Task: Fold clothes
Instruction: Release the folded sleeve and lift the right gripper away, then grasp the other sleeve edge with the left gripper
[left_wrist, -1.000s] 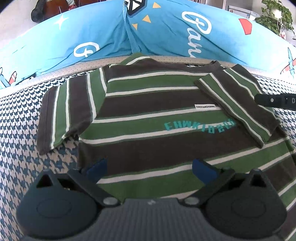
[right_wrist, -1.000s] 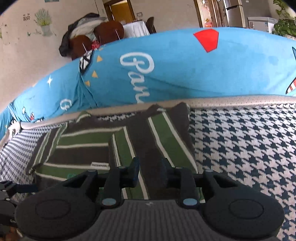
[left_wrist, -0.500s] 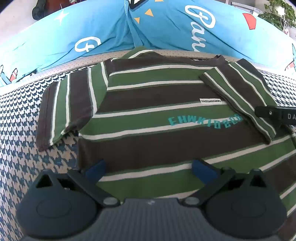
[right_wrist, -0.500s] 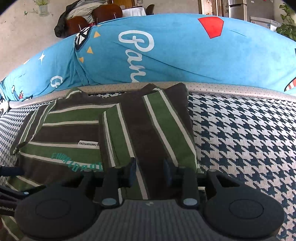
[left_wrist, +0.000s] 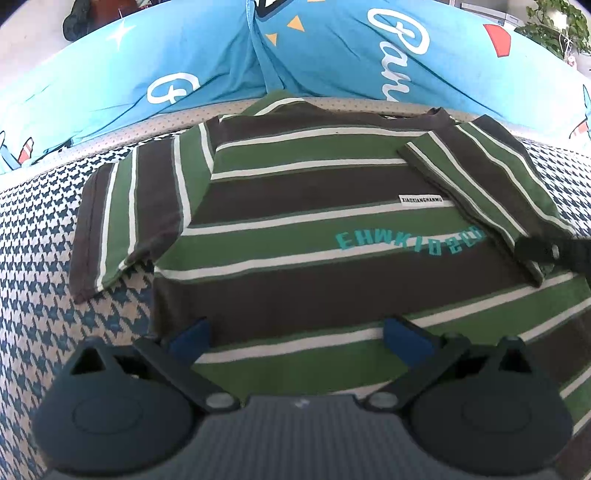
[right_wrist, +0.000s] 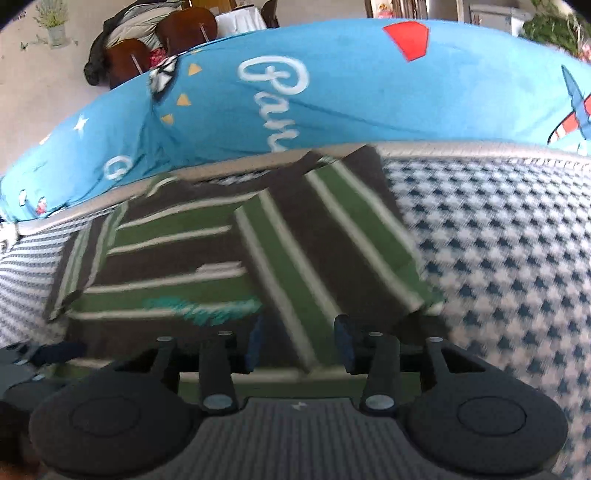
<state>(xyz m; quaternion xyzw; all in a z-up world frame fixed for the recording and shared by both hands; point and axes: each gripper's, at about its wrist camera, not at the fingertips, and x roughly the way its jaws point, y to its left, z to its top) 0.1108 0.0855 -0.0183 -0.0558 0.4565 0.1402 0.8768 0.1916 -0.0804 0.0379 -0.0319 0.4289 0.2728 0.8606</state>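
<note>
1. Striped T-shirt (left_wrist: 314, 236), in brown, green and white bands, lies front-up on the houndstooth-patterned surface (left_wrist: 33, 280). The neckline sits at the far edge, against a pale dotted border strip.
2. Teal lettering (left_wrist: 410, 242) runs across the chest. A small white label (left_wrist: 421, 199) sits just above it.
3. One sleeve (left_wrist: 125, 218) is spread flat to the left in the left wrist view, out over the houndstooth.
4. The other sleeve (left_wrist: 487, 184) is folded inward across the shirt body. Its cuff end covers the last letters of the print.
5. Left gripper (left_wrist: 295, 339): released, jaws wide apart, blue pads (left_wrist: 188, 338) above the lower part of the shirt. Nothing sits between them. Whether they touch the cloth I cannot tell.
6. Right gripper (right_wrist: 299, 345): jaws parted to a moderate gap, over the near end of the folded sleeve (right_wrist: 325, 251). Striped cloth shows in the gap, but the pads do not close on it; released, as far as this blurred view shows.
7. In the left wrist view a dark part of the right gripper (left_wrist: 554, 253) enters from the right edge, at the cuff of the folded sleeve.
8. Beyond the shirt runs a long blue cushion cover (left_wrist: 332, 55) with white script, triangles and a red shape.
9. Farther back, right wrist view: wooden chairs (right_wrist: 162, 40) with a dark garment draped over them, and a potted plant (right_wrist: 546, 26) at upper right.
</note>
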